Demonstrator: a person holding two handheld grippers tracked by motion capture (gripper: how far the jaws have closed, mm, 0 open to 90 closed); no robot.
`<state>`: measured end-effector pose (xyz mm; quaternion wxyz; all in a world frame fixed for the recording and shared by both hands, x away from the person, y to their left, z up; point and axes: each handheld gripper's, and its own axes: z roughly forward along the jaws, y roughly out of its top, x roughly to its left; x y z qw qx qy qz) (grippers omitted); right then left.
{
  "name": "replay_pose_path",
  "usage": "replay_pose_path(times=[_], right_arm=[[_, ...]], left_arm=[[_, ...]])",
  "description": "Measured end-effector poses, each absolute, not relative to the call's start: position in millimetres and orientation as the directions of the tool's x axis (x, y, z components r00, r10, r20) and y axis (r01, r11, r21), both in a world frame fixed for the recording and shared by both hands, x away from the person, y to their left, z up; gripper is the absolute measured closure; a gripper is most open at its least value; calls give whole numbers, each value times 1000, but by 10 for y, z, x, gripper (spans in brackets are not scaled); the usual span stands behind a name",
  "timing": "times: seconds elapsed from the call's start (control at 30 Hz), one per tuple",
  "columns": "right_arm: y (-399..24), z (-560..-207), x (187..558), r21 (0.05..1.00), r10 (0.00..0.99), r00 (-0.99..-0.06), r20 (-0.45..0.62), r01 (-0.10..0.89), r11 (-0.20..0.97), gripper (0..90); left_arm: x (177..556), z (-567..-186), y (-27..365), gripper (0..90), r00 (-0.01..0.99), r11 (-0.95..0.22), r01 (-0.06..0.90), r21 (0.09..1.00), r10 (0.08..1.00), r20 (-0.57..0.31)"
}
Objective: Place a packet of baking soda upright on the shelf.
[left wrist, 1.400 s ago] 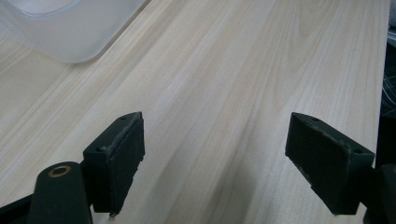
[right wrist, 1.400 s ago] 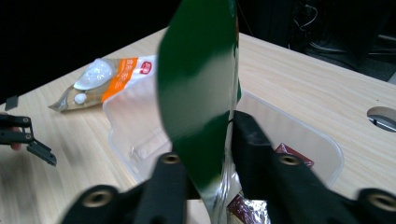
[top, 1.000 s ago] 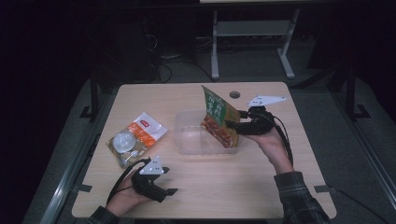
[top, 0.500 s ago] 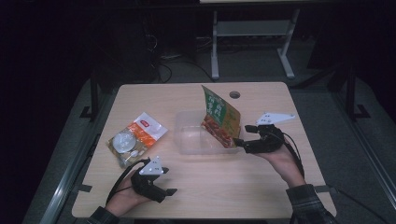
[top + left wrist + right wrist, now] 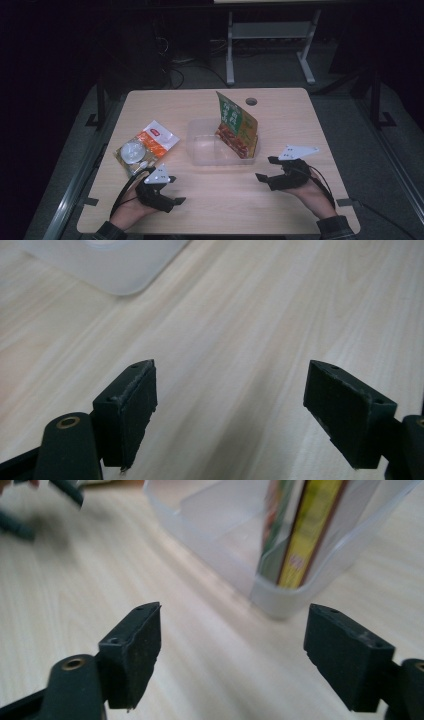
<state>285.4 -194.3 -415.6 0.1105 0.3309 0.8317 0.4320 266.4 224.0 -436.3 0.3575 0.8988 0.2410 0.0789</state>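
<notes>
The left gripper (image 5: pixel 169 192) is held low over the pale wooden table (image 5: pixel 150 105), its jaws spread apart and empty. The green-and-orange printed snack packet (image 5: pixel 236 129) is stood on end in the clear plastic tub (image 5: pixel 200 145), its long axis tilted up and away. The right gripper (image 5: pixel 266 169) is held just beyond the tub's near right corner, its jaws having just opened, with nothing between them.

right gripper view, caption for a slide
Open right gripper facing the clear tub with a snack packet upright inside.
</notes>
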Motion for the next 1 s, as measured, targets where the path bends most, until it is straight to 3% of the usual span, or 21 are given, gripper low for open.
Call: replay_pose_path(times=[0.37,1.0], right_arm=[[-2008,-4408,2535,772,629,-770,108,463,434,185],[-1954,-4494,2507,748,601,-791,113,465,472,181]], left_arm=[[2814,-4246,2561,196,803,-570,446,690,595,-27],[3417,-3983,3121,148,679,-482,516,708,734,5]])
